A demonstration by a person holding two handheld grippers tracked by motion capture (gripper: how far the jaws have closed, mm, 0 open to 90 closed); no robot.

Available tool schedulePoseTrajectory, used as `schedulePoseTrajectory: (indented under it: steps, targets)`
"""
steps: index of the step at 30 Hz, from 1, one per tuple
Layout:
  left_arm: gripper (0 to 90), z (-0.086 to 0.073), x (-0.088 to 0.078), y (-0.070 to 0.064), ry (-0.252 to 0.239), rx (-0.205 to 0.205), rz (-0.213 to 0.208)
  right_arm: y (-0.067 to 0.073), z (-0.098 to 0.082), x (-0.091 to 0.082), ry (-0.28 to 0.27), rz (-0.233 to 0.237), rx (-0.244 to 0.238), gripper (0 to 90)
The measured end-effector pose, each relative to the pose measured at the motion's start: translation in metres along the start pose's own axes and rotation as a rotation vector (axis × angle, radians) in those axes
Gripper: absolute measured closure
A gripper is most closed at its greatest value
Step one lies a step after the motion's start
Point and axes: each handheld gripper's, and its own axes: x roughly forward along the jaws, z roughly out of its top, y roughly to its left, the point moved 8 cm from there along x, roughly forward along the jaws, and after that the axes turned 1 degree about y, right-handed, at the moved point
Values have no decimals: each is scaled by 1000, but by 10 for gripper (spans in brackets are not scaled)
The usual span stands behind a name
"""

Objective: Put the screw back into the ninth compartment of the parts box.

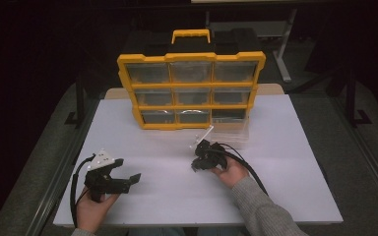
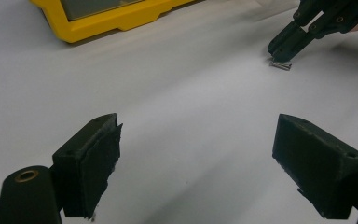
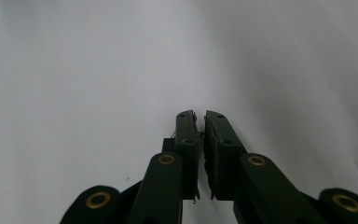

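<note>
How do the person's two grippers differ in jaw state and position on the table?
The left gripper has its jaws spread wide; the right gripper has its jaws nearly closed. The left gripper sits near the table's left front edge; the right gripper tips down mid-table beside a small metal piece. Both are black and hand-held.

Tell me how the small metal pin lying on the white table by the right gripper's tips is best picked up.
The pin lies flat on the white table, a short thin cylinder. Probably best taken across its middle, coming straight down from above with one jaw on each long side, since flat on the surface it offers no other hold. The right gripper sits at it, jaws nearly closed; whether it already grips is unclear.
</note>
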Motion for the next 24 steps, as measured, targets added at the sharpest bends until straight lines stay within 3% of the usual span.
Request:
schedulePoseTrajectory:
  steps: [13, 24]
  targets:
    - [146, 0, 1, -1, 1, -3, 0, -1, 0, 1, 3, -11, -26, 862]
    - [146, 0, 0, 0, 0, 0, 0, 5, 5, -10, -22, 35, -28, 863]
